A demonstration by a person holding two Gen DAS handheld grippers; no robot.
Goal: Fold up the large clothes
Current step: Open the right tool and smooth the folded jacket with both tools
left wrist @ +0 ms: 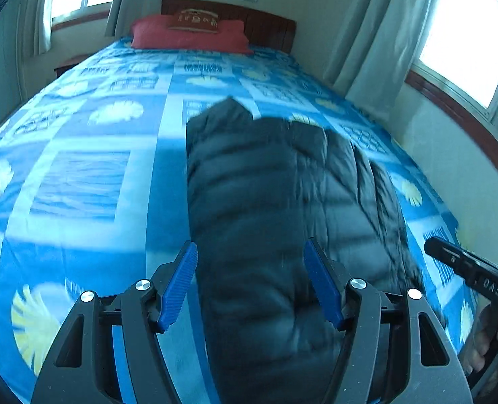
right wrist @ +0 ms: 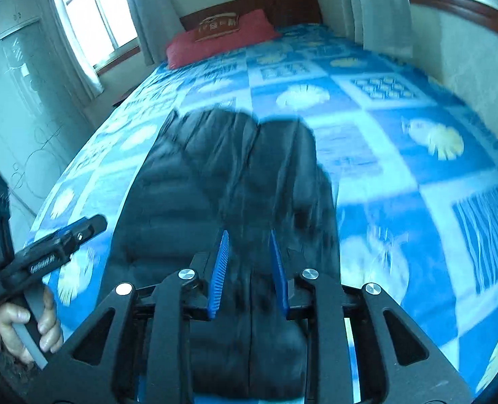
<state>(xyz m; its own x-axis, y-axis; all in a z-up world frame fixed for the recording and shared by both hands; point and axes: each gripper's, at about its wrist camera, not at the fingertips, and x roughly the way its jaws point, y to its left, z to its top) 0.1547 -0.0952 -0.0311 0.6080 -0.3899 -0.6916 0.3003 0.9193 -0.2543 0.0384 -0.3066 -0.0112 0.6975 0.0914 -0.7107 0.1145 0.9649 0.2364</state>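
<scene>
- Two hand-held grippers hover over a bed, both angled down toward one dark garment.
- Bedspread (left wrist: 80,181): blue with pale squares and yellow-white flower prints; it covers the whole mattress.
- Puffer jacket (left wrist: 265,208): black, quilted, folded lengthwise into a long narrow bundle. It lies on the bedspread, running from the near edge of the bed toward the headboard (left wrist: 269,25), with its far end rising in a small peak.
- Left gripper (left wrist: 250,252): its blue ribbed pads stand wide apart. The jacket's left-hand portion is seen between and below them; neither pad visibly presses on the cloth, so nothing is gripped.
- Right gripper (right wrist: 249,239): its blue pads stand a narrow gap apart, nearly parallel. The jacket's central seam runs below that gap. The picture is blurred here, and no fabric can be made out pinched between the pads.
- Relation of the two tools: from the right wrist view, the left gripper appears at the lower left, just beside the jacket's left edge, with the person's hand (right wrist: 30,326) wrapped around its handle. From the left wrist view, the right gripper shows at the lower right edge, beyond the jacket's right side.
- Red pillow (left wrist: 188,33): at the head of the bed, against the dark wooden headboard, well apart from the jacket.
- Curtains (left wrist: 377,33): pale, hanging beside bright windows on both sides of the bed.
</scene>
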